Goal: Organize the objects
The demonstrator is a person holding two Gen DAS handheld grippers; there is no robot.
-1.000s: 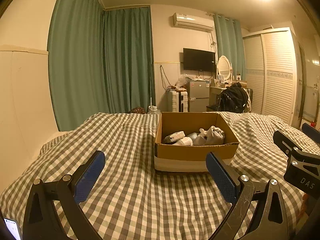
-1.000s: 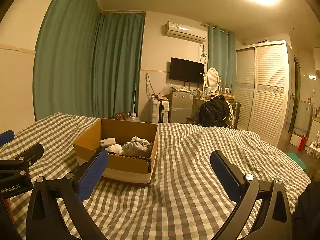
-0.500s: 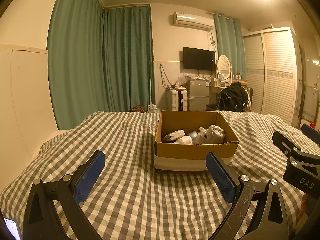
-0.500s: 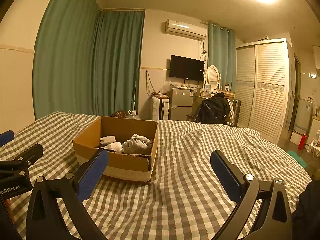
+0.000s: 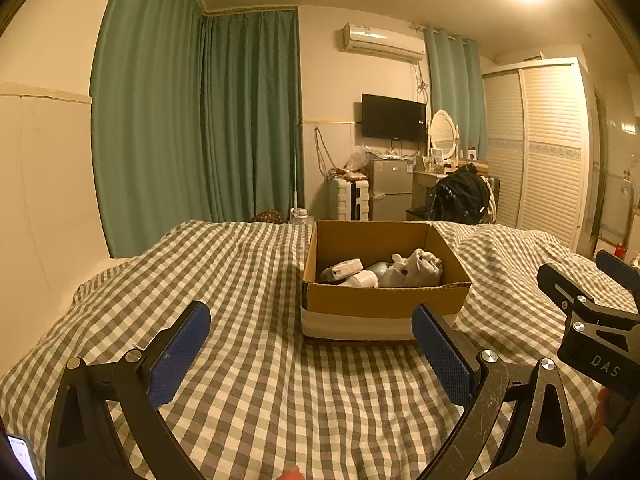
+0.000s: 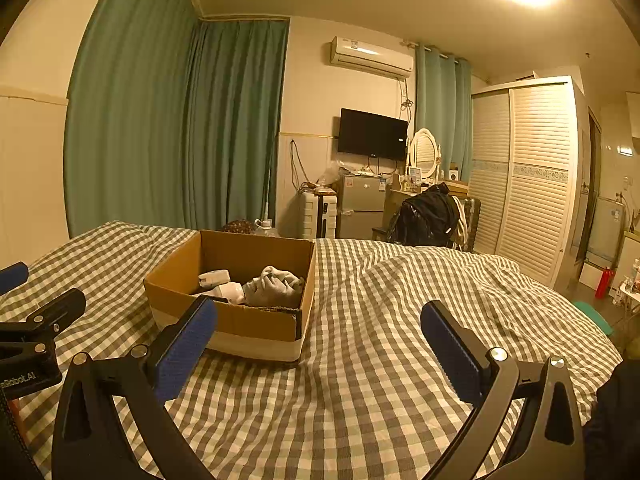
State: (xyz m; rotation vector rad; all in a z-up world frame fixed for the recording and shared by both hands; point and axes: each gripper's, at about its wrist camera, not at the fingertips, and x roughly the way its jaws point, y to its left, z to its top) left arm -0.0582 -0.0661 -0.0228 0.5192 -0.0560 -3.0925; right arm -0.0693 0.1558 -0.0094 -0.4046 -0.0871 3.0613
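An open cardboard box (image 5: pixel 384 304) stands on the checkered bed (image 5: pixel 240 280). It holds a grey cloth bundle (image 5: pixel 420 266), a white roll (image 5: pixel 362 279) and a white packet (image 5: pixel 342 270). My left gripper (image 5: pixel 310 346) is open and empty, a short way in front of the box. My right gripper (image 6: pixel 318 344) is open and empty, to the right of the box (image 6: pixel 240 320), above the bedcover (image 6: pixel 400 340). The cloth (image 6: pixel 276 290) shows in the right wrist view too. Each gripper shows at the other view's edge.
Green curtains (image 5: pixel 200 120) hang behind the bed. A small fridge (image 5: pixel 390 188), a white suitcase (image 5: pixel 348 200), a dark bag on a chair (image 5: pixel 460 198) and a louvered wardrobe (image 5: pixel 540 152) stand beyond the foot of the bed. A phone corner (image 5: pixel 18 456) shows at bottom left.
Both views have tilted down a little, so the box and room sit slightly higher in frame. Both grippers stay open and empty.
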